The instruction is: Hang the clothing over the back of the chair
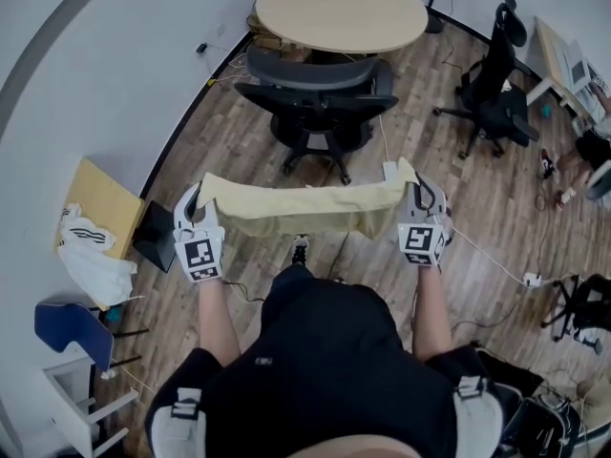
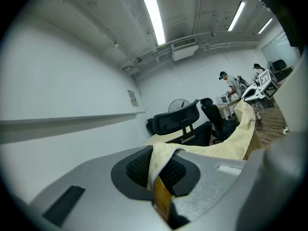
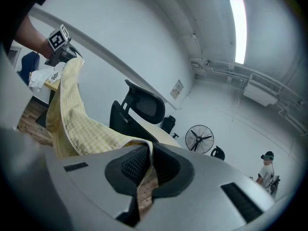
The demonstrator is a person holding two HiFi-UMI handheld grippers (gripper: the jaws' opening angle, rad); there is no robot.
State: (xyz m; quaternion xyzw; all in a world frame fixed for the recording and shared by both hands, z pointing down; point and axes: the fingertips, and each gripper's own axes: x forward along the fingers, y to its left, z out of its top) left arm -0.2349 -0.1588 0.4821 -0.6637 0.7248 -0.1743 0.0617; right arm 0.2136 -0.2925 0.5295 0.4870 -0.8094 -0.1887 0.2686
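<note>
Stretched in the air, pale yellow checked garment [image 1: 305, 208], left hand-held gripper [image 1: 198, 201] closed on one end, right hand-held gripper [image 1: 417, 195] closed on the other, black office chair [image 1: 320, 98] just beyond, not touching.

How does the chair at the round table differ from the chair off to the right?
The chair at the table stands right at the round table; the right chair stands free on the floor. The chair at the table has a grey back; the right chair looks all black. The first lies straight beyond the yellow cloth; the right chair sits aside. Both have star bases.
</note>
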